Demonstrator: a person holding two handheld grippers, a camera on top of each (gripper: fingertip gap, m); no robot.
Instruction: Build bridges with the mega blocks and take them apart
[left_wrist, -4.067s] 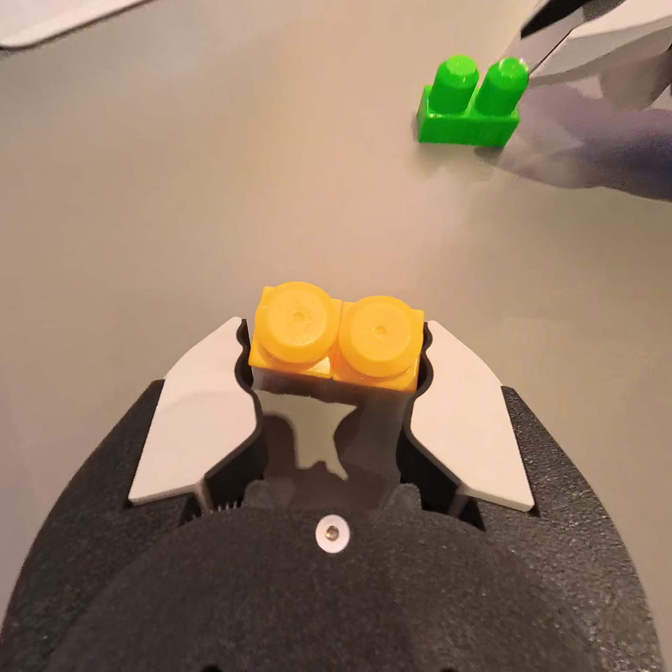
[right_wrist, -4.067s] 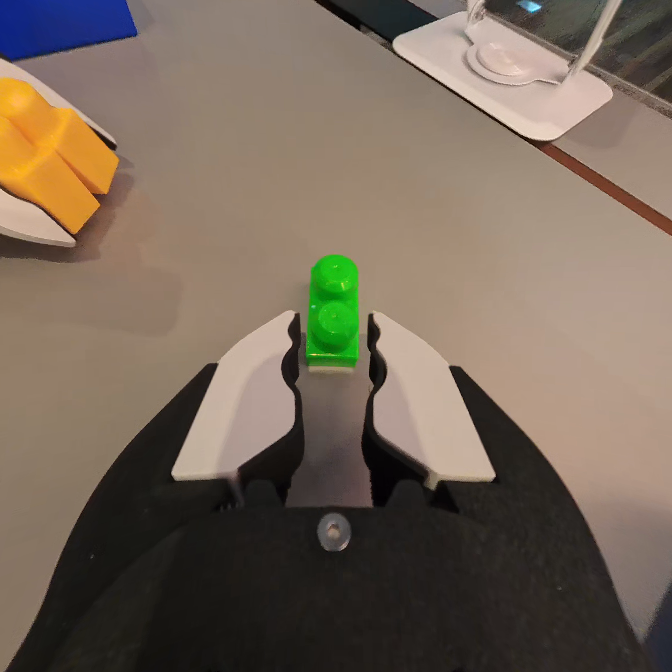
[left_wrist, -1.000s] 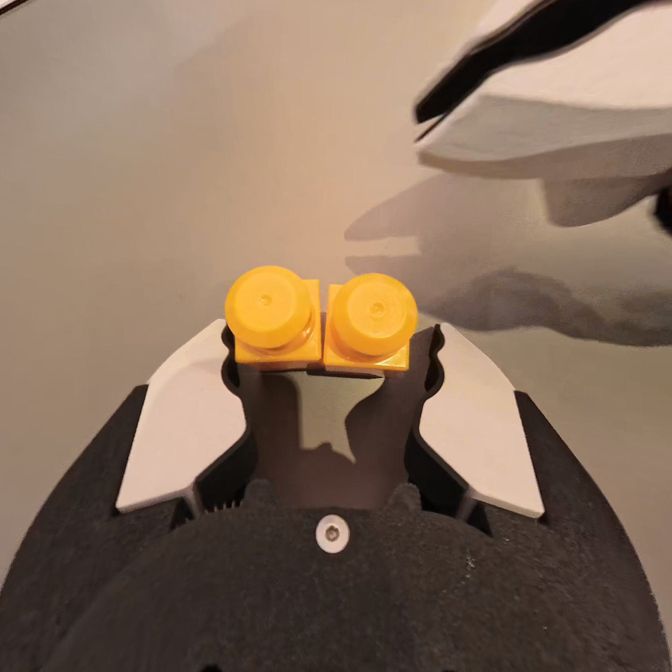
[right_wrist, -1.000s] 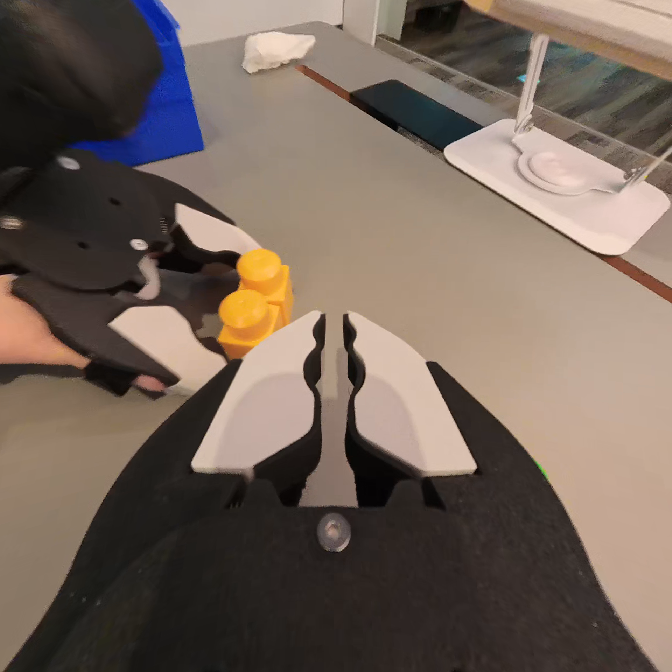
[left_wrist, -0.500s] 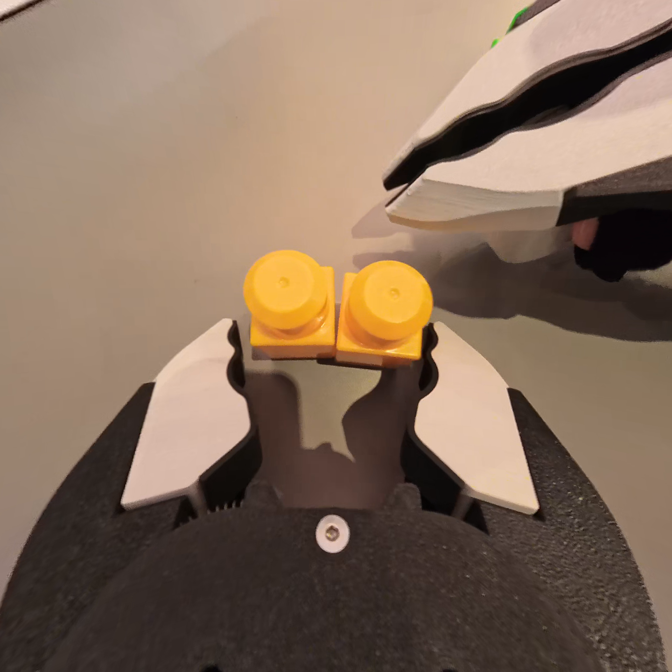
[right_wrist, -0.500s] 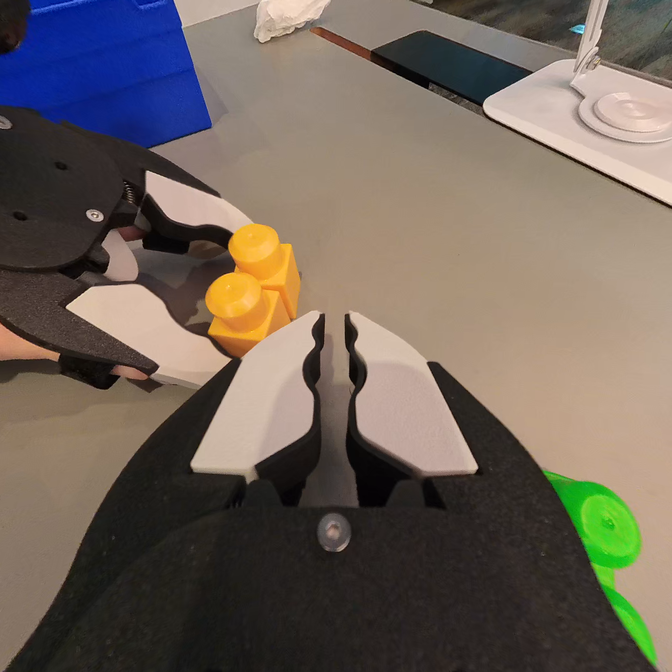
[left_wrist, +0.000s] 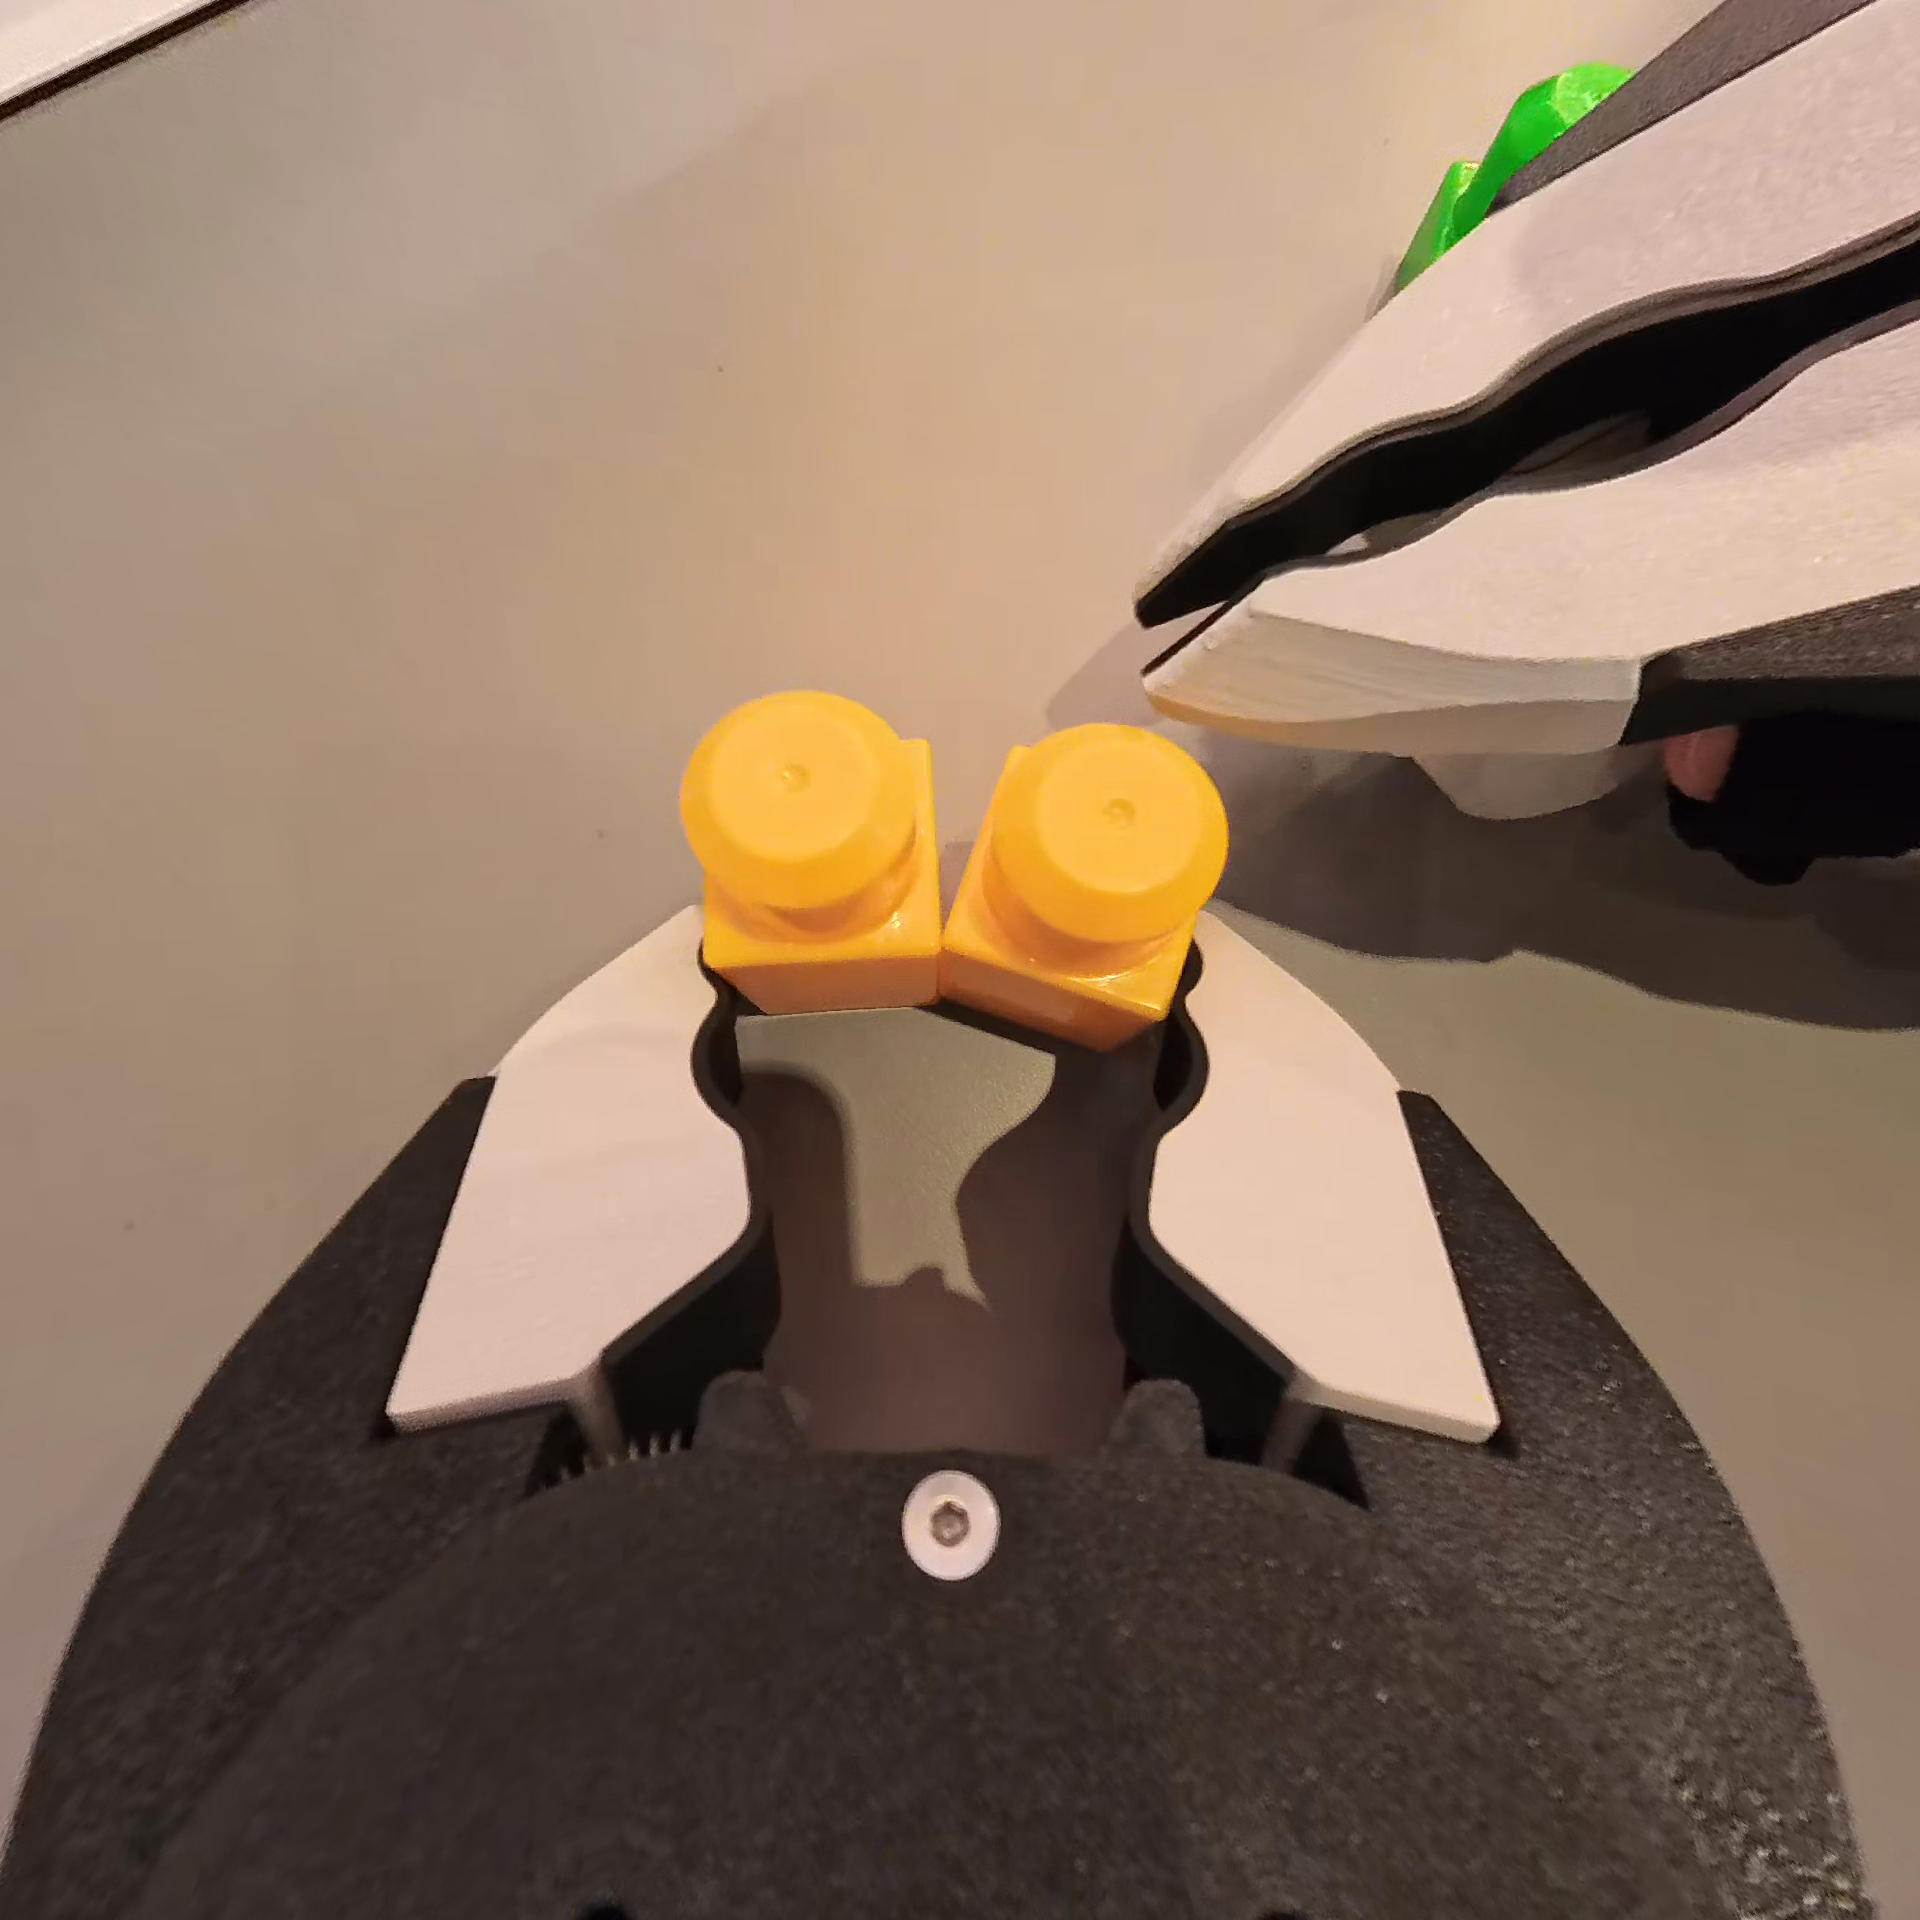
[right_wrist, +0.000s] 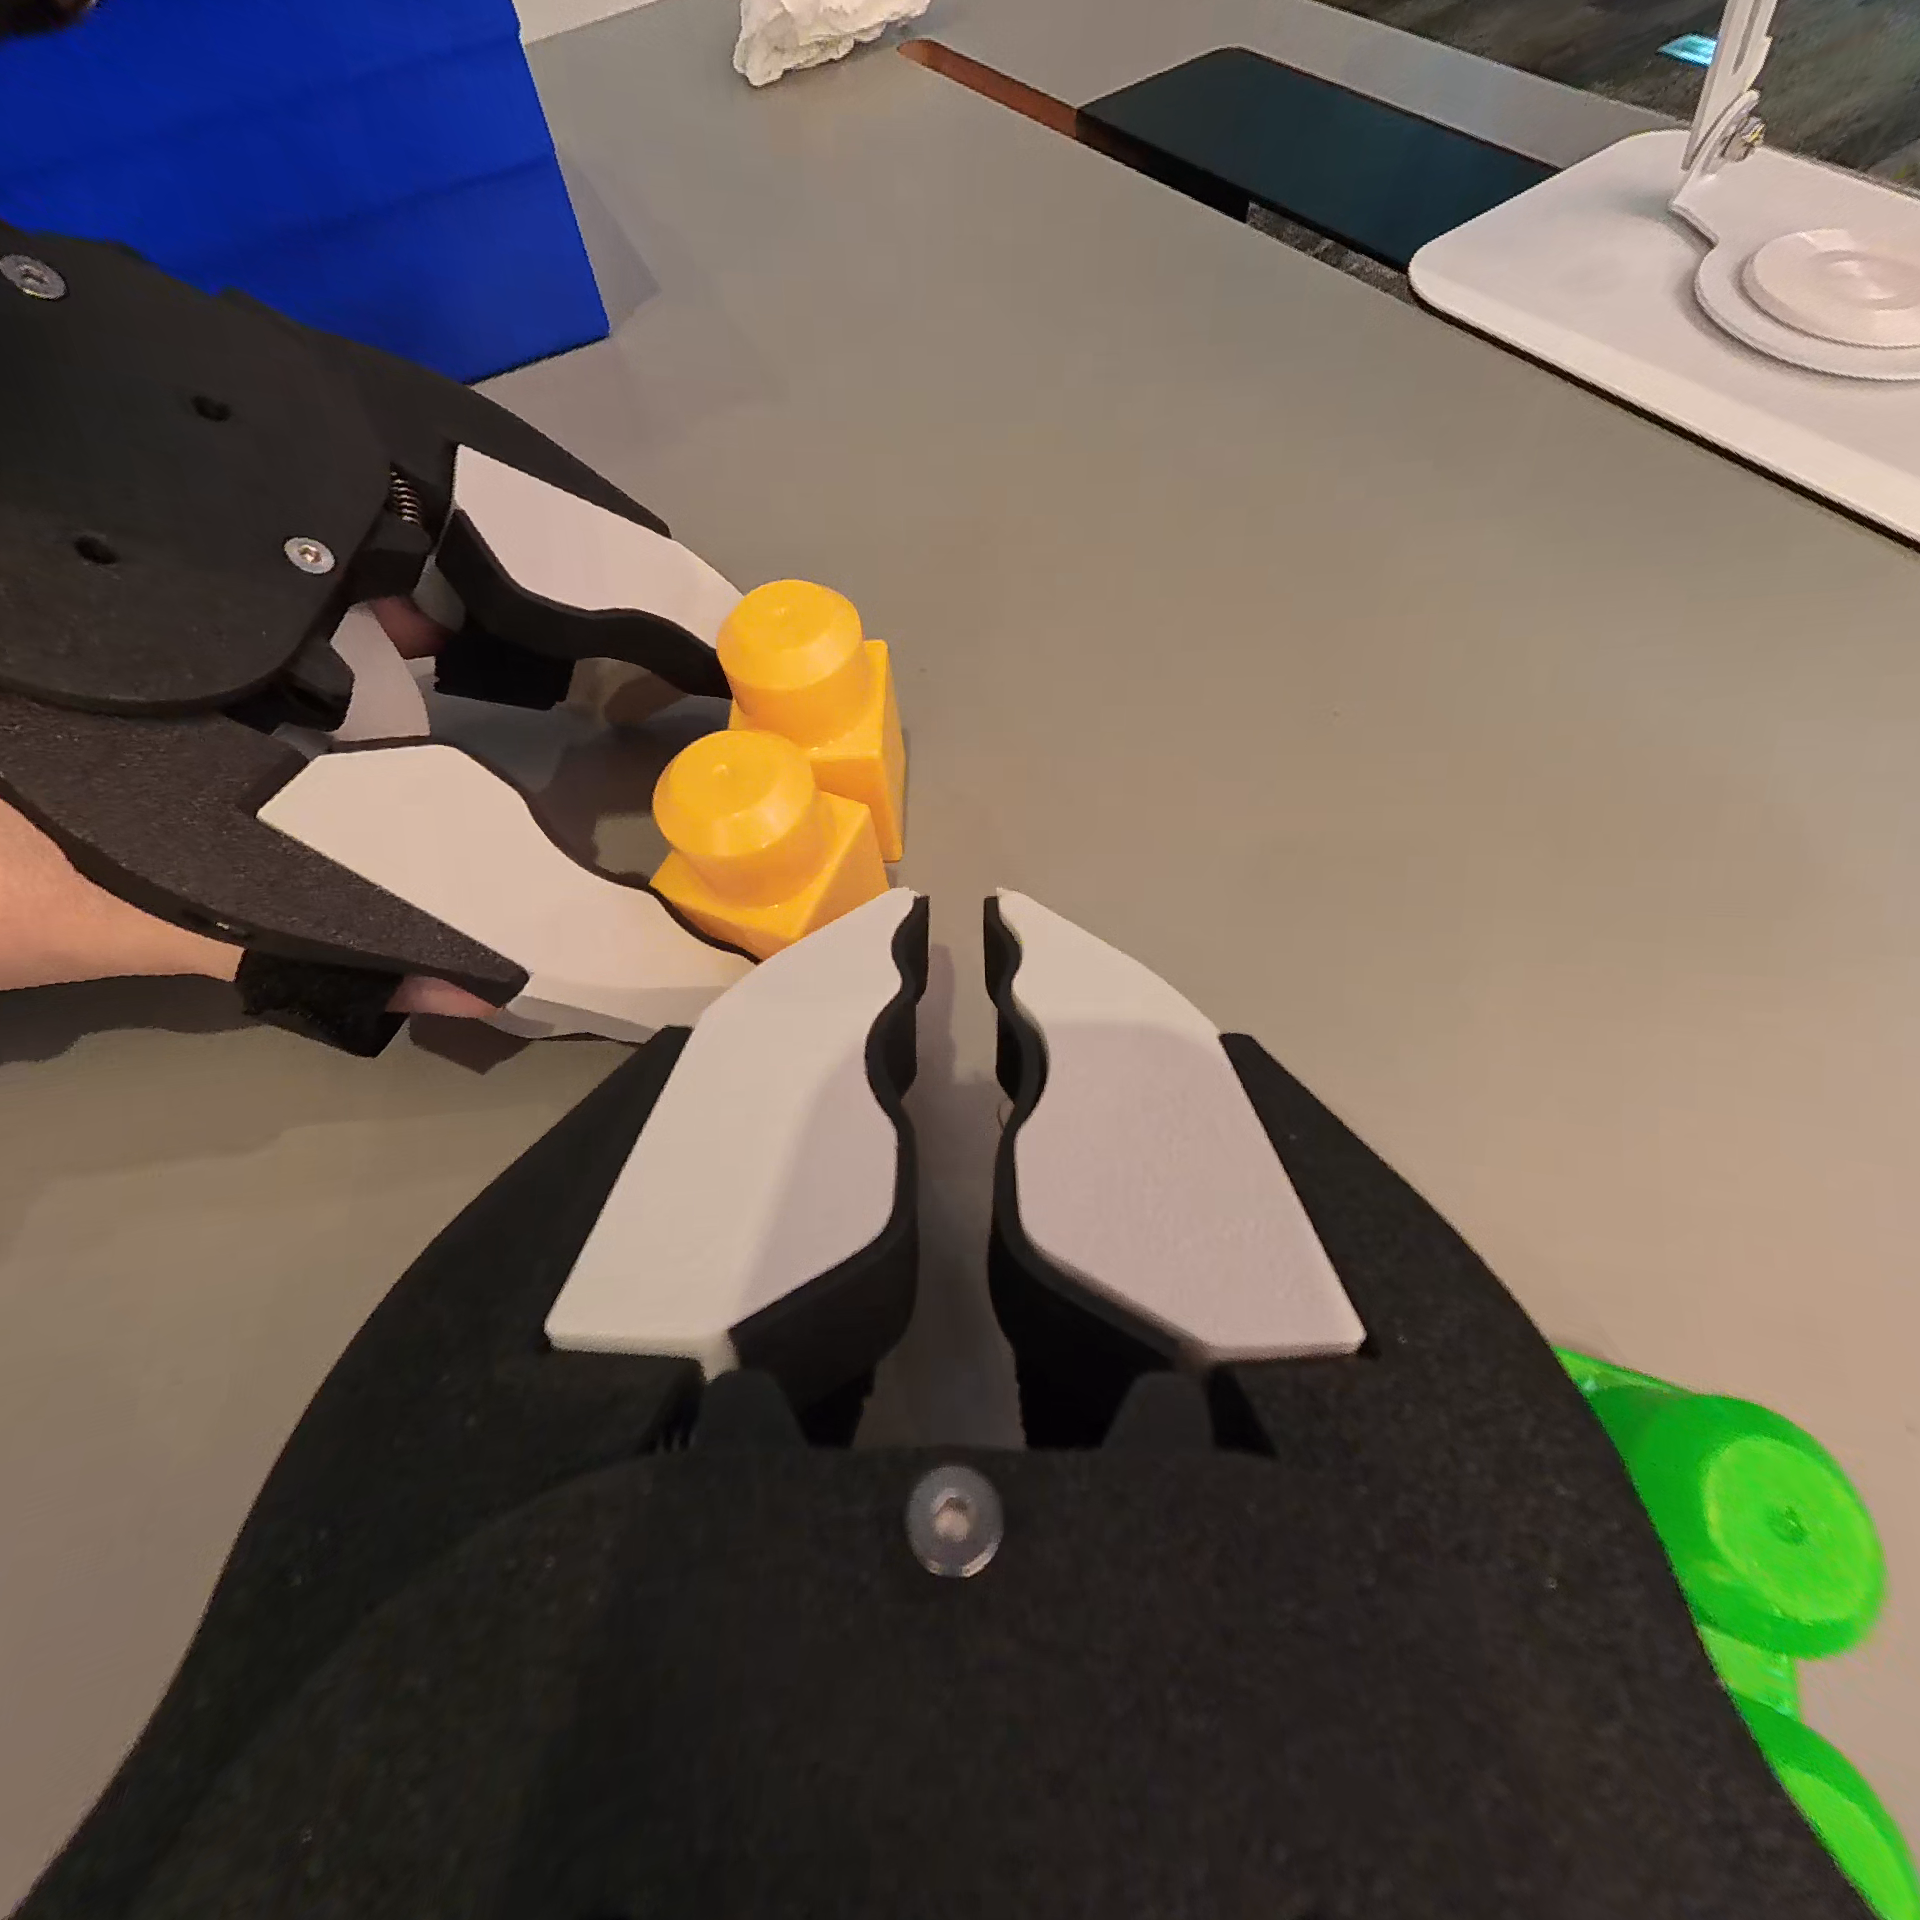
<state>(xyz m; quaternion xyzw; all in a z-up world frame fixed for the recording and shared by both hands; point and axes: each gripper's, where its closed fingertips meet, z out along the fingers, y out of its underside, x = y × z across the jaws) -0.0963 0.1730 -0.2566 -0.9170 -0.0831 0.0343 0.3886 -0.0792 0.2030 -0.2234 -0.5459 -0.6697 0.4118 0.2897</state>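
Two yellow one-stud blocks stand side by side on the grey table, one on the left and one on the right. They also show in the right wrist view. My left gripper is shut on the pair, one fingertip against each outer side. The right-hand block is twisted a little. My right gripper is shut but for a narrow slit and holds nothing. Its tips hover just right of the blocks, without touching them. A green block lies behind the right gripper.
A blue box stands at the back left. A crumpled white tissue, a flat black pad and a white stand base lie along the far edge. Bare grey table stretches right of the blocks.
My left gripper's fingers have closed onto the two yellow blocks, and the right-hand block has twisted slightly. My right gripper has pulled back, bringing the green block into view.
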